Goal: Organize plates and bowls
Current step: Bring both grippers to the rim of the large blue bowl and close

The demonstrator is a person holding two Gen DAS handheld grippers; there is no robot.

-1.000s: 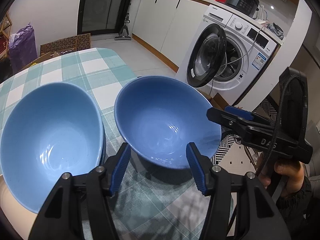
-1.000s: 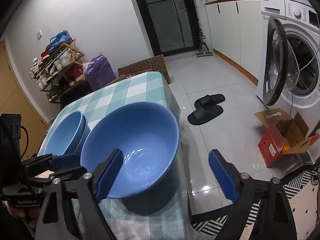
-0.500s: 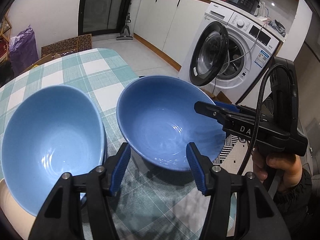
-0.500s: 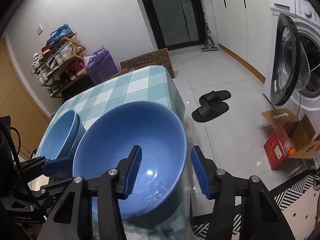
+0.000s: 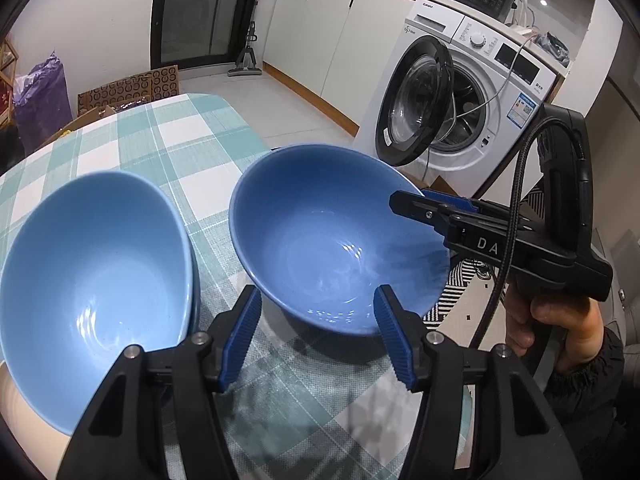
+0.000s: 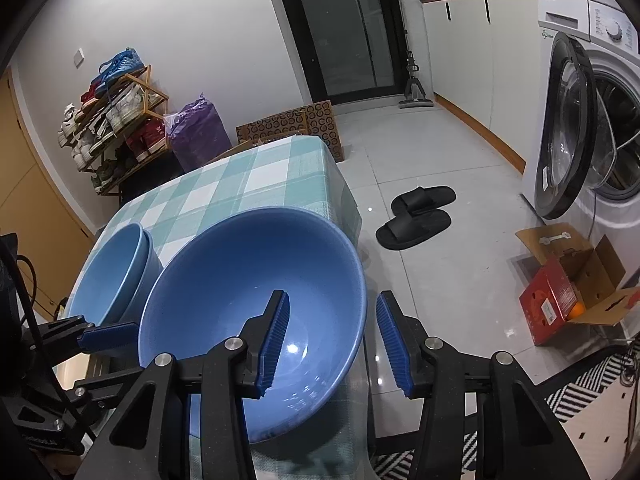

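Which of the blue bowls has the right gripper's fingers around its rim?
The darker blue bowl standing alone at the table's edge: the right gripper straddles its rim. The paler nested bowls beside it have no finger over theirs.

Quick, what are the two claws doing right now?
Left claw: open, holding nothing.
Right claw: open, has just been closing over the rim of the darker blue bowl, not pinching it yet.

Table under teal-and-white checked tablecloth (image 5: 168, 136). Directly on it: darker blue bowl (image 5: 320, 240); beside it, two nested lighter blue bowls (image 5: 92, 280).
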